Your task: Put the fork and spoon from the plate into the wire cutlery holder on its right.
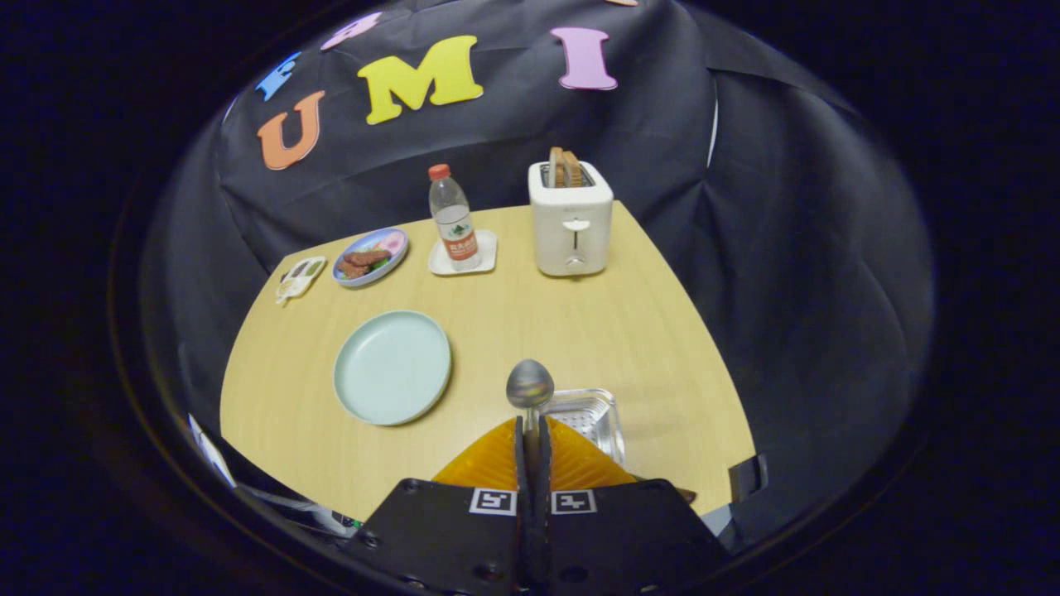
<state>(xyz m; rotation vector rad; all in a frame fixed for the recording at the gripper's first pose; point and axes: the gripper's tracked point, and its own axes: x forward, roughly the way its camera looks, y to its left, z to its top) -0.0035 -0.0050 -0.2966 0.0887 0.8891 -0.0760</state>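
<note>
Your gripper (531,434) is pinching the spoon (530,386) by its handle, bowl up, above the near edge of the wire cutlery holder (592,414), with the empty plate (392,367) to its left; release off-centre and it may miss or tip out.

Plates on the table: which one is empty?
The pale green plate, just left of the gripper, which is shut on the spoon. The blue-rimmed plate beside the water bottle holds food.
</note>
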